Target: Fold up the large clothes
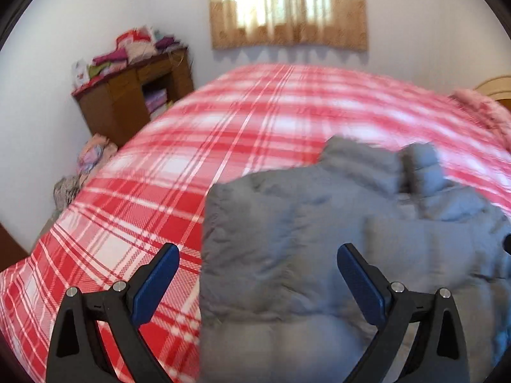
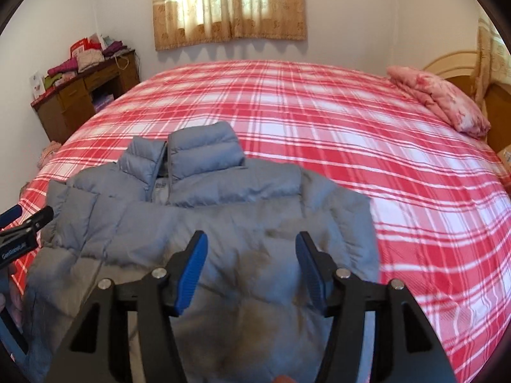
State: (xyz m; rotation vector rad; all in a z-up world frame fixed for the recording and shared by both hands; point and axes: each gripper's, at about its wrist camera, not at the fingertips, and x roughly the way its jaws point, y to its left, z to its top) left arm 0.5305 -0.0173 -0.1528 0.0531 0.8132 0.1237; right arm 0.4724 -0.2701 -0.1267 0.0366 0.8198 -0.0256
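A grey puffer jacket (image 2: pixel 204 223) lies on the red plaid bed (image 2: pixel 319 121), collar away from me, sleeves folded in over the body. It also shows in the left wrist view (image 1: pixel 303 239). My left gripper (image 1: pixel 258 255) is open and empty, hovering over the jacket's left edge; it also shows in the right wrist view (image 2: pixel 19 223) at the far left. My right gripper (image 2: pixel 251 249) is open and empty above the jacket's middle, where brownish stains show.
A pink folded blanket (image 2: pixel 440 99) lies by the wooden headboard (image 2: pixel 453 67) at the right. A brown desk (image 2: pixel 83 92) piled with clothes stands in the far left corner. More fabric (image 1: pixel 86 162) lies on the floor beside the bed. A curtained window (image 2: pixel 230 3) is behind.
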